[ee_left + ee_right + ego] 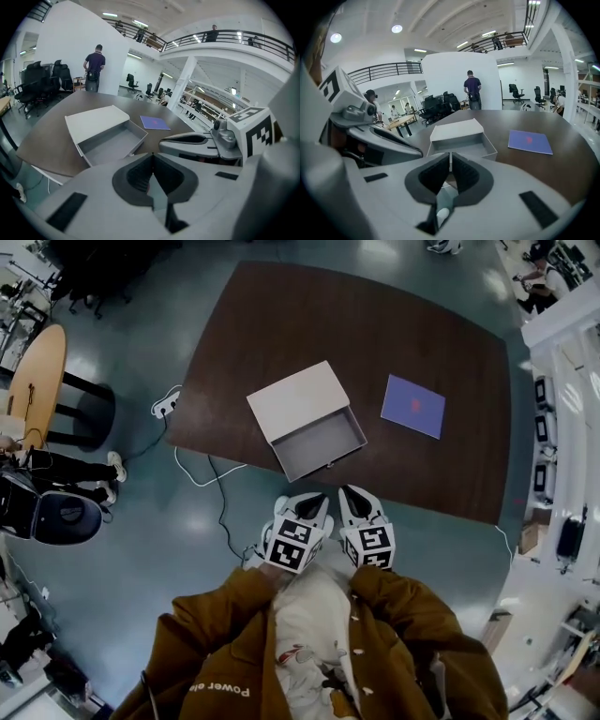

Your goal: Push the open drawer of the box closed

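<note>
- Drawer (319, 442): grey, shallow, empty. It is drawn well out of its box toward me, front wall close to the near edge of the desk. Closing has not begun, so the whole push is left.
- Box (298, 399): pale flat sleeve, set askew on the dark brown desk (281, 315), drawer mouth facing me.
- Purple booklet (412, 406): lies flat to the right of the box, apart from it.
- Left hand-held gripper (151, 155): jaws closed together, nothing between them, short of the desk edge and clear of the drawer.
- Right hand-held gripper (450, 155): likewise closed and empty, just beside the left one.
</note>
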The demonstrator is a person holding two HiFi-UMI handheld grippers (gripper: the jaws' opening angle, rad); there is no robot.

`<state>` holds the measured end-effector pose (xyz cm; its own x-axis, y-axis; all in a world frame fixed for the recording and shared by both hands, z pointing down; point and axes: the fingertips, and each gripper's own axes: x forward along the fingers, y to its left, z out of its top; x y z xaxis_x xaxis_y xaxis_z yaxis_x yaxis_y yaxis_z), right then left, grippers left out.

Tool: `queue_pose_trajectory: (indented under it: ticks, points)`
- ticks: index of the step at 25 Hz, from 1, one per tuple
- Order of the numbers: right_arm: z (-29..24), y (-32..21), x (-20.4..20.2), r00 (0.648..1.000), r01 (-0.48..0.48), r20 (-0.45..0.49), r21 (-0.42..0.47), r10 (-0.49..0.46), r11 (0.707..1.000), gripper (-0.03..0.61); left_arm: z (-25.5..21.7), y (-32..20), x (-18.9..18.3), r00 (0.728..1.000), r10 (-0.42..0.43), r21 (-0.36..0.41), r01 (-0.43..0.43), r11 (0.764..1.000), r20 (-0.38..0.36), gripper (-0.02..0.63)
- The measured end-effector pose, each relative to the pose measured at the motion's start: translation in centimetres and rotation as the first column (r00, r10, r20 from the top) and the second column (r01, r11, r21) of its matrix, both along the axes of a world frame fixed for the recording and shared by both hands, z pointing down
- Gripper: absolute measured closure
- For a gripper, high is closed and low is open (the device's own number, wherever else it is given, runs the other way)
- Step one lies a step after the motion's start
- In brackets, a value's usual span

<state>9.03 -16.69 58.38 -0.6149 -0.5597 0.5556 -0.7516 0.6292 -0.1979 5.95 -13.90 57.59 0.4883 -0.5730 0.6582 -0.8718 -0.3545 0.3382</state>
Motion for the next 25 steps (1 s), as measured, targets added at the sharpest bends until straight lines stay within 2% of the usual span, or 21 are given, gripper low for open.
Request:
queue_pose_trajectory:
  ticks: [6,10,13,16,20,25]
  points:
    - [2.2,-1.5,-1.3,0.995,0.067,-0.077,-0.022,-0.069,0.998,0.566,0.9,-0.8,-0.8,1.000,-0.014,0.012,0.014,1.000,0.001,0.606]
    - [3.8,-2.1,-3.0,0.988,0.103,-0.115,-0.040,-0.107,0.994,0.475,1.5,-1.1,-1.6,1.000,-0.005,0.001,0.005,1.000,0.013,0.606]
    - [5.2,-2.5,-3.9,0.981,0.122,-0.147,-0.059,-0.130,0.991,0.468,1.7,-1.3,-2.1,1.000,-0.013,-0.003,0.013,1.000,0.004,0.607]
    - [7.0,-3.0,-4.3,0.974,0.123,-0.178,-0.090,-0.137,0.988,0.465,2.2,-1.3,-2.2,1.000,-0.010,-0.020,0.010,1.000,-0.003,0.607]
    - [9.2,-4.0,-4.3,0.969,0.095,-0.217,-0.121,-0.120,0.988,0.459,4.0,-0.8,-2.7,0.999,0.006,-0.061,-0.003,0.998,0.048,0.609]
    - [11.0,-5.0,-4.6,0.959,0.097,-0.250,-0.146,-0.131,0.985,0.449,4.3,-1.0,-2.8,1.000,0.010,-0.065,-0.009,0.998,0.019,0.609]
